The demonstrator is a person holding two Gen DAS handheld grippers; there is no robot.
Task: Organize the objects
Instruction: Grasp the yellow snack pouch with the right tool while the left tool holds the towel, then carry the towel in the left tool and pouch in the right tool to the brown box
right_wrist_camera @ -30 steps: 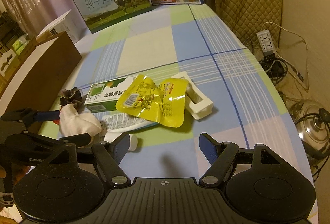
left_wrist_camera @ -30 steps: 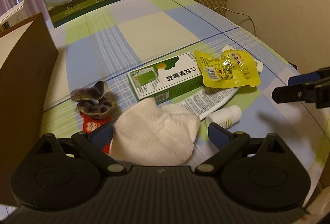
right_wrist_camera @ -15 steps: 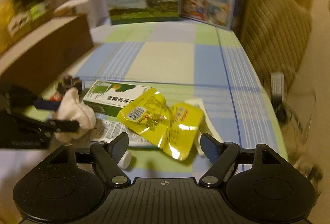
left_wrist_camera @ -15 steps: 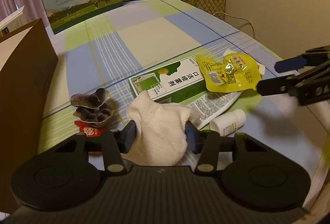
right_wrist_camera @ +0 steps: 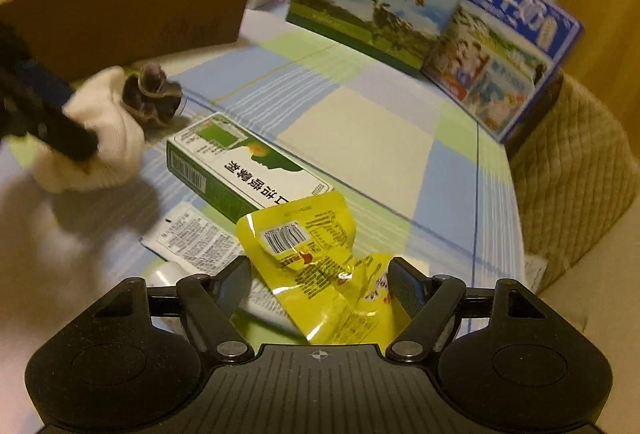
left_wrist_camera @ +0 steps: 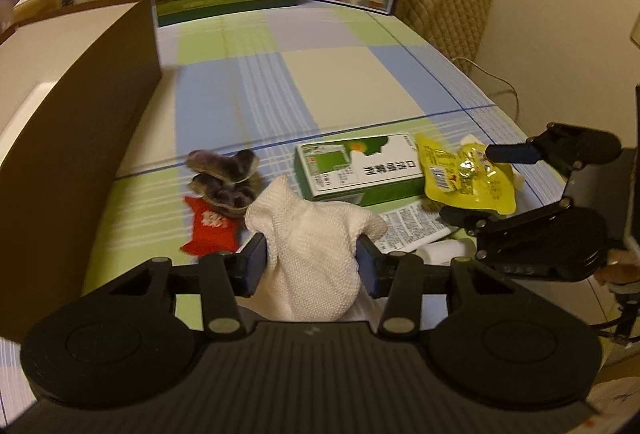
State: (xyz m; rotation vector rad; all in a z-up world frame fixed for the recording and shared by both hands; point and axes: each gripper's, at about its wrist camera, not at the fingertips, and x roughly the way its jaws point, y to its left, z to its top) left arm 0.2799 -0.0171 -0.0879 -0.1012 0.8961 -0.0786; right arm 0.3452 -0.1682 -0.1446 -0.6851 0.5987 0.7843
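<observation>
The left gripper (left_wrist_camera: 310,260) is clenching the soft white knitted cloth bundle (left_wrist_camera: 316,254), having just been closing on it, so it is best lifting gently toward the brown cardboard box (left_wrist_camera: 76,138) beside it. The right gripper (right_wrist_camera: 320,284), jaws apart, is straddling the crinkled yellow foil pouch (right_wrist_camera: 316,266) without pinching it, just beyond the cloth.

White bottle (right_wrist_camera: 166,274) partly hidden

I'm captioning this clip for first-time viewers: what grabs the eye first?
The white cloth bunched in the left gripper, its jaws shut on it, near the table's front edge. Next, the shiny yellow snack pouch lying between the right gripper's open jaws, beside the green-and-white box.
</observation>
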